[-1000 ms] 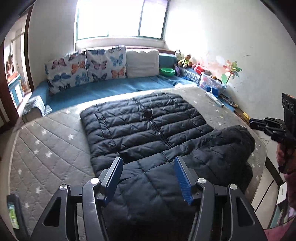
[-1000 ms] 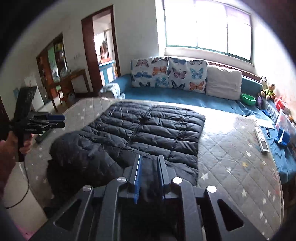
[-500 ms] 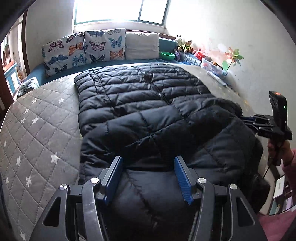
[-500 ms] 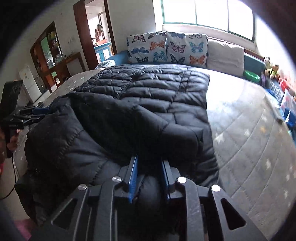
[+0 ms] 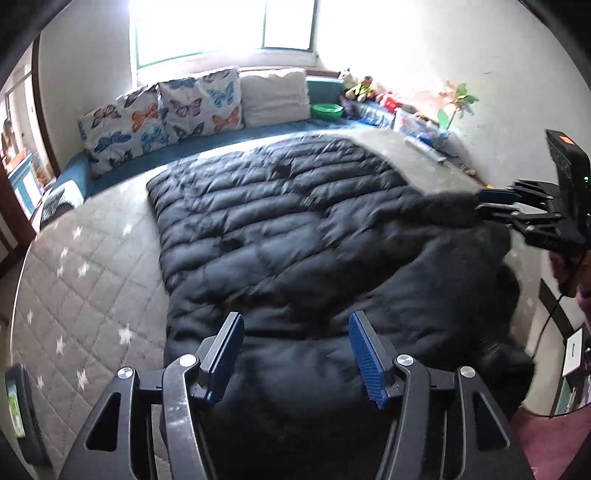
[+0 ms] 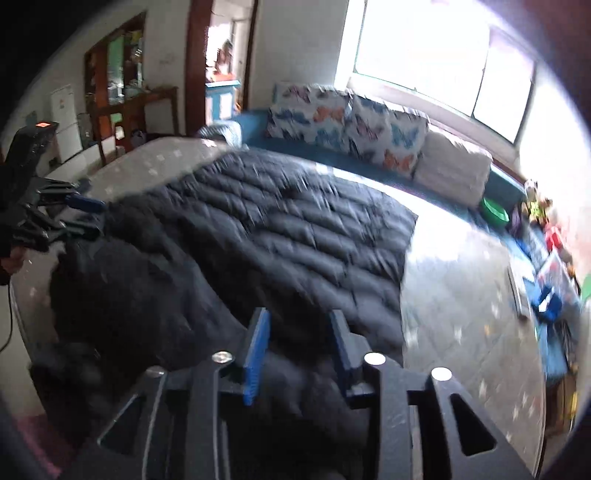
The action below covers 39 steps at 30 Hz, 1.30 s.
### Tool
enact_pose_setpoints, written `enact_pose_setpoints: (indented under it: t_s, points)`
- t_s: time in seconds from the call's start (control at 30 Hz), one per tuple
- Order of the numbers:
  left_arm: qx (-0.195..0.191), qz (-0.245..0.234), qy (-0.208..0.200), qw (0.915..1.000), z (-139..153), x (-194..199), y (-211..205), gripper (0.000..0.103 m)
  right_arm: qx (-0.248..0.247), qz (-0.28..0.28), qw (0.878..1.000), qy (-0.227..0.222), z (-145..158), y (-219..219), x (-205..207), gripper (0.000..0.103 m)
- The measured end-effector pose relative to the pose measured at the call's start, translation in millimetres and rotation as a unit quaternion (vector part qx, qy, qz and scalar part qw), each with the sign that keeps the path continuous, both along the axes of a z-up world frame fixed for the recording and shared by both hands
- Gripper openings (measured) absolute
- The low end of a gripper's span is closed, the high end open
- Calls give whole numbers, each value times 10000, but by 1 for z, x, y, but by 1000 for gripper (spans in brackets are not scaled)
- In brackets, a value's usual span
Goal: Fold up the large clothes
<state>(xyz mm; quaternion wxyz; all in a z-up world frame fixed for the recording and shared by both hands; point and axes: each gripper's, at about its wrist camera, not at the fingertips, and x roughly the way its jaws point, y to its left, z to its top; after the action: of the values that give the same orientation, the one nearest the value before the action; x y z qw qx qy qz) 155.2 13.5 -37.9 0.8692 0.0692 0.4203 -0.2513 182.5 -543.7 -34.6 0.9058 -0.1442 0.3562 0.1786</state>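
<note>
Across the bed [image 5: 85, 266], toward twelve o'clock, the black down jacket [image 5: 280, 221] is spread flat, its near edge bunched, the left hand-held gripper [image 5: 295, 354] held apart and the right hand-held gripper [image 6: 297, 347] partly apart around padding, apparently unclamped, seemingly for folding.

Home bedroom, quilted mattress [image 5: 85, 280], butterfly cushions [image 5: 166, 110] (sunlit window [image 5: 221, 29])

We see a black quilted jacket [image 5: 280, 229] on a grey mattress [image 5: 85, 280] stitched in diamonds with white stars. Behind it we count white cushions [image 5: 162, 110] printed with blue, orange and purple butterflies, a plain cream pillow [image 5: 275, 94], a green bowl [image 5: 327, 109] and a teal-blue cover [image 5: 122, 170]. Our left gripper [image 5: 295, 350] and right gripper [image 6: 299, 343] are black with blue ribbed pads
</note>
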Motion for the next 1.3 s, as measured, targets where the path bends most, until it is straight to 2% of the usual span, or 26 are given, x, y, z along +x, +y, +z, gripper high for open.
enact_pose_setpoints:
  t_s: [0.17, 0.33, 0.5, 0.67, 0.8, 0.93, 1.17, 1.3]
  points:
    - [-414, -222, 58, 9989, 23, 14, -33, 63, 181, 289, 9994, 112, 5, 42, 24, 42]
    - [-420, -413, 272, 9979, 5, 30, -68, 63, 224, 329, 9982, 447, -23, 61, 43, 42]
    - [-92, -623, 394, 9972, -24, 24, -84, 63, 83, 379, 9965, 736, -54, 61, 41, 42]
    - [185, -629, 264, 9975, -46, 12, -91, 64, -90, 473, 9969, 625, -62, 64, 31, 42]
    - [118, -580, 288, 9978, -51, 11, -87, 64, 25, 477, 9974, 547, -47, 54, 20, 42]
    - [127, -542, 270, 9981, -50, 11, -86, 65, -10, 257, 9991, 341, -36, 31, 10, 42]
    - [201, -513, 215, 9982, -50, 7, -87, 65, 258, 35, 9976, 642, -59, 5, 12, 42]
    - [235, -518, 191, 9982, -44, 0, -85, 65, 347, -48, 9982, 480, -42, -2, -1, 42]
